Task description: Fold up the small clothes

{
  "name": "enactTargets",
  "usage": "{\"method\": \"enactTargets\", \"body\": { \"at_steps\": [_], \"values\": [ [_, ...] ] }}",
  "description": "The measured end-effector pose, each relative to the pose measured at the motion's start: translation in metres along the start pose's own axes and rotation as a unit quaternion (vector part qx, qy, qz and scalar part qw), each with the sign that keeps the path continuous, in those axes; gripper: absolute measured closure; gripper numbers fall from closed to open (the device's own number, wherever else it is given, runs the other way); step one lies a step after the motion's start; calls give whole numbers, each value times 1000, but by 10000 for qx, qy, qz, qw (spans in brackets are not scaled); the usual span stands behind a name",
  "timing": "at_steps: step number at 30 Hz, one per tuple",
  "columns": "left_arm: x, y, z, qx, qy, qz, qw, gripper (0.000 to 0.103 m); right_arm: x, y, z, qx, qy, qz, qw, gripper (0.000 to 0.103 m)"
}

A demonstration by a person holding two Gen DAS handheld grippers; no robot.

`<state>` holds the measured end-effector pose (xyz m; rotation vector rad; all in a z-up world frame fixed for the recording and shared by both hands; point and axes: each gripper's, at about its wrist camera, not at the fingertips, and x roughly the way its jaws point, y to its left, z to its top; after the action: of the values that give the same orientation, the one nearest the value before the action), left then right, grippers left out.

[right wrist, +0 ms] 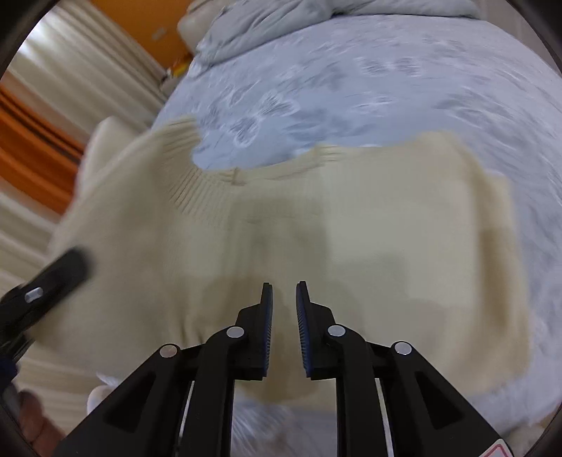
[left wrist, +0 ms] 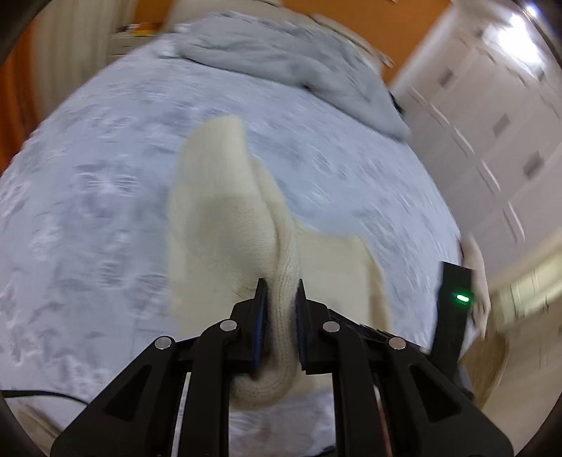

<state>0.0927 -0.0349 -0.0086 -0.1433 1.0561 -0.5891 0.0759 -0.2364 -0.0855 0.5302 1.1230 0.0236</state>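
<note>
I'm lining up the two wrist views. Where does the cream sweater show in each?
Left wrist: cream sweater centre, a fold pinched in the left gripper.
Right wrist: cream sweater spread across the middle, beyond the right gripper.
Shared landmark: the rumpled grey duvet.

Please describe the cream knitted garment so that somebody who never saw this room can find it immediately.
Look at the bed with its pale blue flowered cover. Across its near part lies the cream ribbed sweater, one end lifted and pinched in the left gripper. Unlike the crumpled grey blanket near the far end of the bed, it is cream and knitted.
</note>
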Motion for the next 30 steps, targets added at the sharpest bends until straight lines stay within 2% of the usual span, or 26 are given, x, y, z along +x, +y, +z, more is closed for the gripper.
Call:
{"method": "enactTargets", "body": {
  "at_steps": [1, 3, 5, 7, 8, 9, 10, 11, 12, 14, 17, 20, 25, 27, 30],
  "values": [
    [12, -11, -6, 97, 115, -11, 9999, 89, -12, -17, -7, 138, -56, -31, 9999, 79],
    [48, -32, -22, 359, 458, 2, 9983, 89, -24, -41, -17, 355, -83, -109, 9993, 78],
    [86, -40, -44, 564, 871, 209, 9944, 87, -37, -65, -28, 561, -117, -185, 9982, 78],
    [94, -35, -56, 551, 1004, 356, 9928, 84, -43, -81, -34, 699, -121, -157, 9974, 75],
    [87, -35, -62, 544, 831, 344, 9945, 77, -46, -83, -38, 721, -140, -124, 9972, 71],
    [75, -34, -65, 579, 633, 300, 9959, 59, -50, -83, -39, 728, -175, -37, 9972, 60],
    [62, -34, -67, 623, 514, 201, 9965, 46, -50, -83, -38, 729, -204, 68, 9971, 46],
    [44, -33, -72, 663, 410, 198, 9968, 20, -51, -80, -35, 736, -235, 195, 9968, 40],
    [30, -30, -76, 678, 289, 230, 9970, 15, -50, -78, -31, 759, -254, 334, 9962, 34],
    [2, -23, -85, 804, 49, 261, 9964, 14, -44, -65, -25, 841, -192, 706, 9938, 30],
    [-20, -3, -101, 899, 60, 582, 9942, 14, -24, -42, -12, 993, 155, 1172, 9880, 27],
    [-33, 27, -117, 648, 197, 819, 9943, 14, -3, -15, -9, 910, 484, 1179, 9877, 27],
    [-52, 79, -140, -106, 311, 1045, 9940, 14, 26, 34, -13, 398, 914, 847, 9914, 27],
    [-60, 91, -142, -290, 273, 1014, 9940, 14, 32, 47, -13, 275, 1022, 849, 9907, 27],
    [-71, 99, -140, -388, 125, 943, 9947, 14, 41, 54, -6, 442, 1119, 943, 9882, 26]
  ]
}}
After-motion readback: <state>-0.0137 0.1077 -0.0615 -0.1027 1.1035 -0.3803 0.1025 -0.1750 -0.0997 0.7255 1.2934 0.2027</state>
